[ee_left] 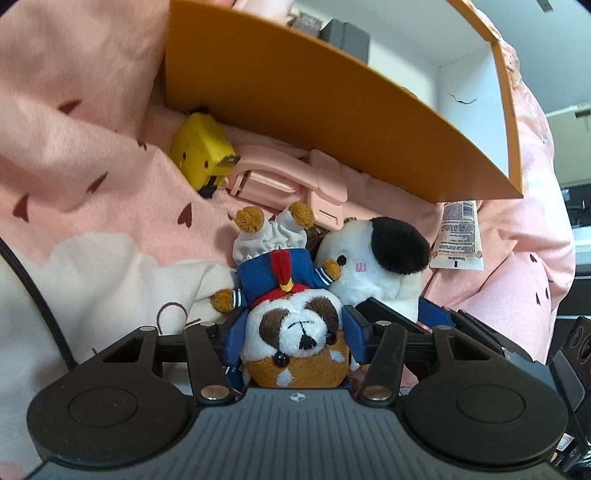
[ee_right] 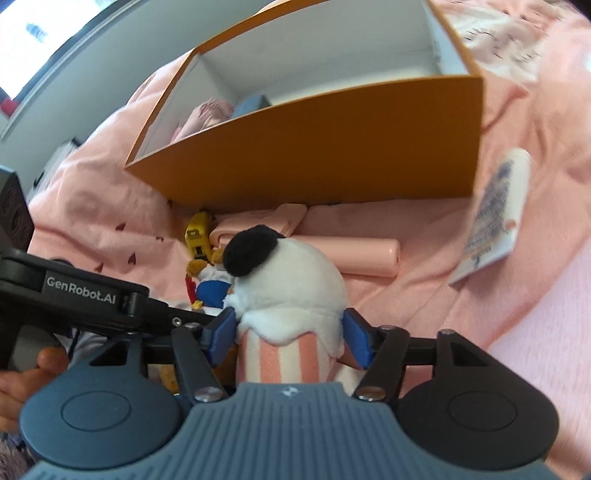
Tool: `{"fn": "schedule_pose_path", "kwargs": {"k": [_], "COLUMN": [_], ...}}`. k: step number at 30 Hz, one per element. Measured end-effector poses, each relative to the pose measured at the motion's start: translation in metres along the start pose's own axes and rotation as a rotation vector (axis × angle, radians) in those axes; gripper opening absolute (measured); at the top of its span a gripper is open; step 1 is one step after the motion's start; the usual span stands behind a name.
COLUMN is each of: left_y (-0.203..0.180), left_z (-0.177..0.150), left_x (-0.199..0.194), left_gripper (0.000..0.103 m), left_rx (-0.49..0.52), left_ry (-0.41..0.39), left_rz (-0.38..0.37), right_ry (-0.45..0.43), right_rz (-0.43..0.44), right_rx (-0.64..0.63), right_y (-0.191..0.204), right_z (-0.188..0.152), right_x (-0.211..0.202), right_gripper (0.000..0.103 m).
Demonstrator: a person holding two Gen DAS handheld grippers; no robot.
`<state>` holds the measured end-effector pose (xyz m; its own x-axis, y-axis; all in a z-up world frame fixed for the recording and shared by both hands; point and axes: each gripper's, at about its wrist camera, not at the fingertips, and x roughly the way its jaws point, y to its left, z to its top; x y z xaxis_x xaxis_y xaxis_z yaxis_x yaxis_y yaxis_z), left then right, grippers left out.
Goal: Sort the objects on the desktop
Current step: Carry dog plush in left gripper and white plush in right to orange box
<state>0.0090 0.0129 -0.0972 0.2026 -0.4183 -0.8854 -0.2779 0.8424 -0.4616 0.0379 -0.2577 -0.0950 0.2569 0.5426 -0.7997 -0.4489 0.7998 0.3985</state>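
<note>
The left claw (ee_left: 293, 341) grips one brown-and-white plush dog (ee_left: 295, 321) by its head, blue pads pressed on either side; the toy hangs upside down in a blue sailor suit. Just beside it, touching, the right claw (ee_right: 290, 332) is closed on one white plush toy (ee_right: 291, 291) with a black ear and a pink-striped base. Both sit over a pink blanket (ee_left: 92, 184). Beyond them, left to right, lie one yellow tape measure (ee_left: 201, 151), one pink plastic holder (ee_left: 288, 177) of a kind hard to make out, and one cream tube (ee_left: 458, 236). One orange box (ee_left: 314, 118), white inside, stands behind these, its near wall rising between the toys and its interior, where two dark blocks (ee_left: 345, 35) show.
</note>
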Motion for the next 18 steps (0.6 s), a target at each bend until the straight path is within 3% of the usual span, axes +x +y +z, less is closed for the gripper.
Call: {"fn": "schedule_pose_path", "kwargs": {"k": [6,18], "left_y": [-0.008,-0.027], "left_z": [-0.003,0.002], "left_x": [-0.018,-0.068], "left_gripper": [0.061,0.061], "left_rx": [0.047,0.113], "left_ry": [-0.051,-0.172], "left_rz": [0.022,-0.043], "right_ry": [-0.041,-0.134], "right_rz": [-0.004,0.157], "right_rx": [0.025,0.216], "right_y": [0.002,-0.014], "right_z": [-0.008,-0.001], "right_x": [-0.01,-0.038], "right_gripper": [0.059,0.057]}}
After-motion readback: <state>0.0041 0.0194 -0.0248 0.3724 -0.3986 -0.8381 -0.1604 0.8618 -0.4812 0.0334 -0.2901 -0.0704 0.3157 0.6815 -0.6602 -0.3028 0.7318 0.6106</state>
